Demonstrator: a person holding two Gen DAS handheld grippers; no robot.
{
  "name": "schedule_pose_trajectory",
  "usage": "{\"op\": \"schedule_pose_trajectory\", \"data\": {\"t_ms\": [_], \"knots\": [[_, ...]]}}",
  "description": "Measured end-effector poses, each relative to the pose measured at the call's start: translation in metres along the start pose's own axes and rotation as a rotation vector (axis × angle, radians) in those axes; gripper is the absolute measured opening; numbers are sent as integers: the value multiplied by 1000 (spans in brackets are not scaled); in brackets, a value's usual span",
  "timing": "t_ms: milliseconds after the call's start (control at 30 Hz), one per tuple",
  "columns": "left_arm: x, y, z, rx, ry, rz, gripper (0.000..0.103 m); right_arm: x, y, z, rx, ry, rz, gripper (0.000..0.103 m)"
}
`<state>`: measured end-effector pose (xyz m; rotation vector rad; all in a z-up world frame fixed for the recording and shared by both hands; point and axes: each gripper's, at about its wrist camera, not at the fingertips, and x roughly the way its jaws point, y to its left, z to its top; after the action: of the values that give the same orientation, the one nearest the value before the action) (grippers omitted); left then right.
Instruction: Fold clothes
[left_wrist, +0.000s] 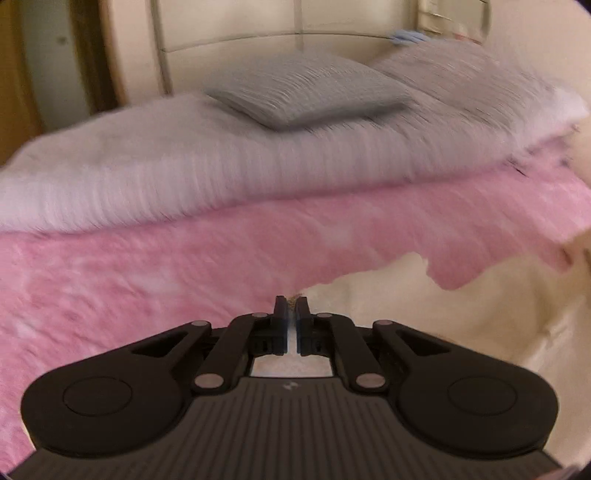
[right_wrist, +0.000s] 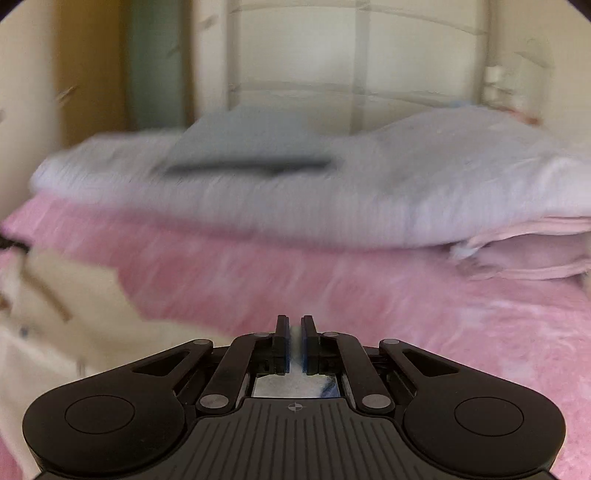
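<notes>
Pinching pale fabric between nearly closed jaws, the left gripper (left_wrist: 291, 312) hangs over the edge of a pink blanket (left_wrist: 166, 280), a sliver of whitish cloth showing in the thin gap between its blue pads. The right gripper (right_wrist: 293, 330) shows the same narrow gap, with white fabric visible between the pads and behind them. What each holds appears to be the cream garment (left_wrist: 424, 325), which spreads toward 3 o'clock of the left jaws and, in the right wrist view, toward 9 o'clock of the right jaws (right_wrist: 74, 317); the exact grip points are hidden by the fingers. Farther out, at 12 o'clock in both views, a thick white folded blanket (left_wrist: 184, 166) lies on the pink one, with a grey folded cloth (left_wrist: 306, 96) on top of it. A stack of pale pink folded linens (right_wrist: 528, 251) sits at 2 o'clock in the right wrist view. Both views are smeared, so fine detail is lost.

Judged from the paired grips, the step in hand is carrying one edge of the garment over for a fold. The next move likely calls for both hands travelling level and together, laying the held edge squarely onto the opposite side before releasing.
</notes>
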<state>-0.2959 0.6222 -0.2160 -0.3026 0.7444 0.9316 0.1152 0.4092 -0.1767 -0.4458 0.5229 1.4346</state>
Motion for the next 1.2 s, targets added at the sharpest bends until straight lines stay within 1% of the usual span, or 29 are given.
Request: {"op": "schedule_pose_trajectory", "data": {"t_ms": [33, 67, 100, 133, 200, 233, 267, 367, 400, 433, 500, 567, 600, 633, 700, 733, 767, 800, 833, 867, 900, 933, 967, 1000, 1033, 1067, 1100, 1133, 1200], "knots": [[3, 1, 4, -14, -1, 41, 5, 3, -3, 3, 31, -4, -17, 5], [6, 3, 8, -28, -3, 82, 5, 5, -6, 3, 57, -4, -59, 6], [8, 5, 9, -49, 4, 90, 7, 2, -10, -2, 101, 16, -51, 12], [7, 6, 8, -69, 14, 81, 12, -2, -13, -7, 145, 35, -42, 17], [1, 0, -3, -80, 52, 22, 17, -8, -20, -17, 233, 74, -26, 44], [-1, -5, -9, -80, 75, -10, 17, -14, -19, -29, 280, 101, 0, 50], [-5, -16, -20, -74, 123, -59, 18, -19, -18, -44, 312, 148, 24, 56], [-11, -41, -50, -65, 211, -155, 20, -31, -7, -100, 341, 328, 100, 57], [-13, -50, -60, -63, 237, -187, 24, -33, 0, -120, 347, 384, 120, 57], [-12, -58, -66, -57, 247, -213, 27, -35, 7, -139, 353, 440, 139, 57], [-7, -72, -74, -40, 257, -250, 27, -34, 17, -168, 373, 524, 157, 57], [5, -85, -67, -16, 252, -266, 27, -32, 25, -192, 402, 561, 148, 57], [11, -93, -61, 7, 233, -279, 29, -31, 28, -198, 419, 548, 128, 57], [15, -98, -56, 39, 214, -289, 36, -31, 30, -204, 435, 535, 109, 57], [30, -109, -51, 114, 200, -283, 45, -31, 33, -205, 460, 485, 80, 58], [40, -115, -50, 152, 210, -268, 45, -32, 34, -206, 478, 468, 73, 58], [45, -120, -52, 171, 223, -260, 44, -32, 35, -207, 492, 454, 73, 57], [52, -124, -55, 183, 235, -267, 34, -33, 37, -206, 475, 454, 76, 51], [52, -127, -60, 195, 228, -287, 11, -34, 40, -205, 459, 454, 78, 36], [45, -130, -65, 222, 209, -292, 9, -34, 41, -203, 442, 454, 87, 3], [38, -133, -71, 250, 190, -297, 9, -34, 43, -200, 426, 455, 95, 3], [28, -130, -74, 256, 171, -308, 8, -42, 44, -194, 419, 428, 101, 3], [13, -123, -78, 242, 153, -336, 8, -53, 45, -189, 401, 376, 114, 2], [-3, -116, -82, 228, 136, -363, 8, -65, 54, -184, 387, 334, 128, 2], [-24, -104, -86, 215, 125, -378, 8, -80, 58, -178, 364, 287, 152, 2], [-44, -92, -91, 202, 114, -393, 8, -95, 64, -171, 315, 264, 182, 2], [-64, -79, -99, 195, 119, -385, 8, -110, 71, -164, 266, 242, 212, 2], [-83, -65, -107, 189, 124, -376, 8, -126, 84, -162, 188, 257, 256, 2], [-120, -34, -139, 167, 194, -319, 8, -157, 109, -158, 31, 285, 341, 2]]}}
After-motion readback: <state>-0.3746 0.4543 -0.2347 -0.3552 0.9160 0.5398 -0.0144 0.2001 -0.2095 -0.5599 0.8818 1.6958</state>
